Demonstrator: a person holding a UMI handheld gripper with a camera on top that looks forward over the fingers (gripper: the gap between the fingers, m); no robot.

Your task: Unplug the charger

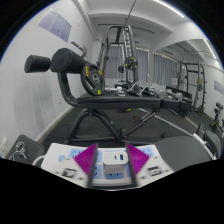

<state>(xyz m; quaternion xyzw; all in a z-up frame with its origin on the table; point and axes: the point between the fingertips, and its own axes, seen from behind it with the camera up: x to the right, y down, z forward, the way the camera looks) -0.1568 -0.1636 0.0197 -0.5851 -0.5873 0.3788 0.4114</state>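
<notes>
A white charger (115, 162) with a blue USB port stands plugged into a white power strip (62, 160) that lies across the view below the fingers. My gripper (113, 160) has its magenta pads (88, 159) on the charger's left and right sides, touching it. The charger sits upright in the strip. No cable shows in its port.
This is a gym room. A black padded weight bench (75, 75) stands just beyond the strip to the left. A cable machine (120, 50) and a dumbbell rack (140, 90) are at the back, and a treadmill (190, 85) is to the right. Grey floor lies between.
</notes>
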